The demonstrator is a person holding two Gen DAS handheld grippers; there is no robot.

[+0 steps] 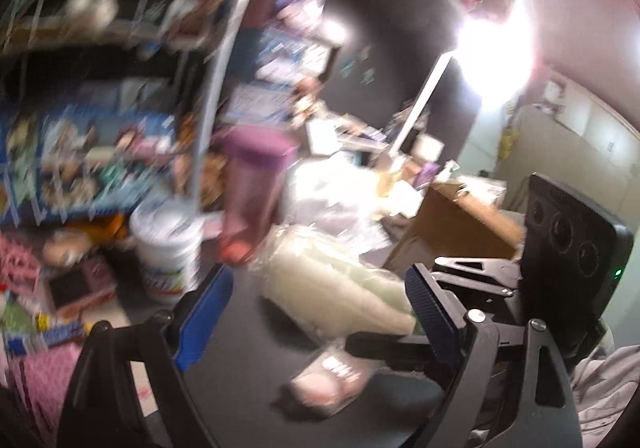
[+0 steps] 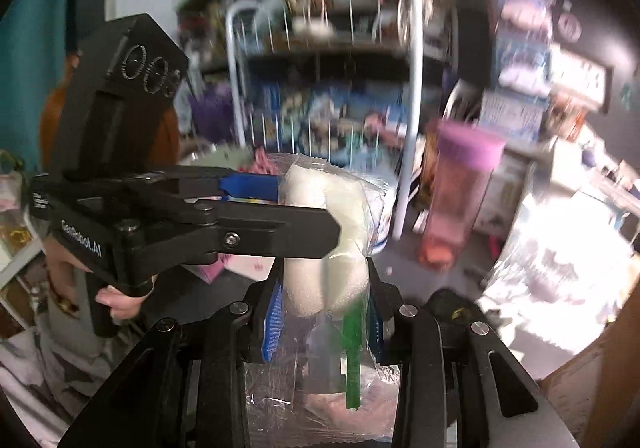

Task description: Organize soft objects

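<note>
A cream foam sponge (image 2: 324,272) with a green handle (image 2: 352,348), sealed in clear plastic, is held up above the dark table. My right gripper (image 2: 324,312) is shut on its lower part, blue pads pressing both sides. My left gripper (image 2: 308,207) reaches in from the left and straddles the sponge's top. In the left wrist view the wrapped sponge (image 1: 332,288) lies between the spread fingers of the left gripper (image 1: 316,312), with a clear gap on the left side. The right gripper's black body (image 1: 572,244) fills the right edge there. A person's hand (image 2: 120,300) holds the left gripper's grip.
A pink tumbler with a purple lid (image 2: 460,187) stands on the table beside a white wire rack (image 2: 412,87) full of boxes. A white tub (image 1: 168,248), a cardboard box (image 1: 452,224) and a crinkled clear bag (image 2: 552,268) crowd the table. Both views are motion-blurred.
</note>
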